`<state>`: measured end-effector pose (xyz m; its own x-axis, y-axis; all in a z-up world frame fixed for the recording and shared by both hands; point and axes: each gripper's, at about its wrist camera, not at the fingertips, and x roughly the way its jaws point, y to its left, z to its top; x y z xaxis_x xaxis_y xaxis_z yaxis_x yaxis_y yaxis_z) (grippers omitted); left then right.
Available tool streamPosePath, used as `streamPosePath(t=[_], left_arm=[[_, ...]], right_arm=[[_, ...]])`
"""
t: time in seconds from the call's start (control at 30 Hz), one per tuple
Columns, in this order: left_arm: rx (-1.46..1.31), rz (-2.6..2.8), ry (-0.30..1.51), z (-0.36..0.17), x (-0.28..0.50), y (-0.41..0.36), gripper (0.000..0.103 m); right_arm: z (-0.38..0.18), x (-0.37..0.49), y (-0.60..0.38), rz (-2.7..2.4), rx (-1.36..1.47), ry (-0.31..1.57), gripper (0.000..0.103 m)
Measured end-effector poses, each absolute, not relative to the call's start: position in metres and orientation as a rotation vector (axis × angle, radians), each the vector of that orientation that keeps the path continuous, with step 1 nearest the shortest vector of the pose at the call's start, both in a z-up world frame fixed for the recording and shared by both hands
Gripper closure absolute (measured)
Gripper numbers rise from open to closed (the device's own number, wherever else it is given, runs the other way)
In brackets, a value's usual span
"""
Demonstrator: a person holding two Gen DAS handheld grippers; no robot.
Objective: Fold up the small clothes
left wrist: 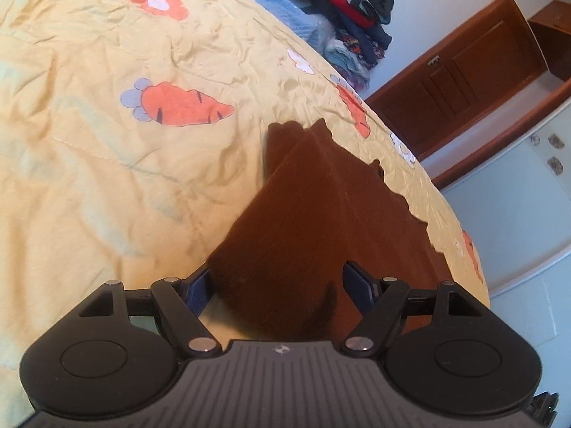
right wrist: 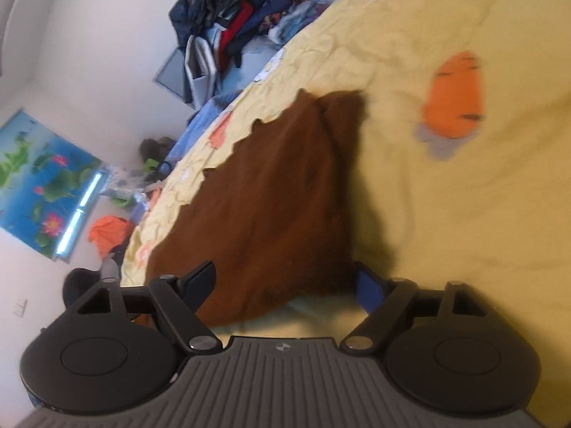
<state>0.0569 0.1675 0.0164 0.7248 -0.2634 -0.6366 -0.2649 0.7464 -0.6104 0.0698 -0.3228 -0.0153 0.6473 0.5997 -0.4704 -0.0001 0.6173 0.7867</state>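
Both grippers are parked right at the near end of a brown garment (left wrist: 321, 214) that lies on a yellow bedspread (left wrist: 89, 164) (the one with the orange carrot and flower prints).

On the left gripper (left wrist: 282, 281) the fingers stand well apart, and the brown cloth bunches up into the gap between them. The left-hand fingertip (left wrist: 198, 285) sits just beside the fabric's edge, maybe brushing it, while the other one looks clear of the cloth, so nothing is pinched.

Same story on the right gripper (right wrist: 285, 281): jaws spread wide, with the near corner of the brown garment (right wrist: 271, 196) lying in the space between. One blue pad (right wrist: 369, 290) is just beside the cloth's edge, and the dark fingertip on the other side overlaps the fabric, but the pads aren't pressing together on anything.

The garment itself stretches away from the grippers along the edge of the bed, with a wavy scalloped border on the side nearest that edge. It seems folded over, with a second layer peeking out at the far end. Off past the bed there's a pile of clothes (right wrist: 232, 18).
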Motion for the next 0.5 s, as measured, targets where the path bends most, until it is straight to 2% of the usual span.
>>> streamPosePath(t=[0.03,0.07,0.13,0.37,0.5], left_arm=[[-0.742,0.014,0.783,0.017,0.059,0.165,0.047],[-0.743,0.015,0.809,0.015,0.062,0.163,0.059],[-0.762,0.008,0.845,0.011,0.065,0.162,0.089],[-0.734,-0.044,0.797,0.044,0.040,0.160,0.093],[-0.696,-0.119,0.808,0.064,0.001,0.161,0.093]], right_arm=[[-0.021,0.076,-0.324,0.384,0.895,0.828,0.050],[-0.027,0.081,-0.324,0.376,0.929,0.858,0.077],[-0.034,0.086,-0.321,0.387,0.944,0.856,0.079],[0.007,0.063,-0.328,0.480,0.884,0.751,0.082],[0.023,0.024,-0.335,0.519,0.814,0.760,0.082]])
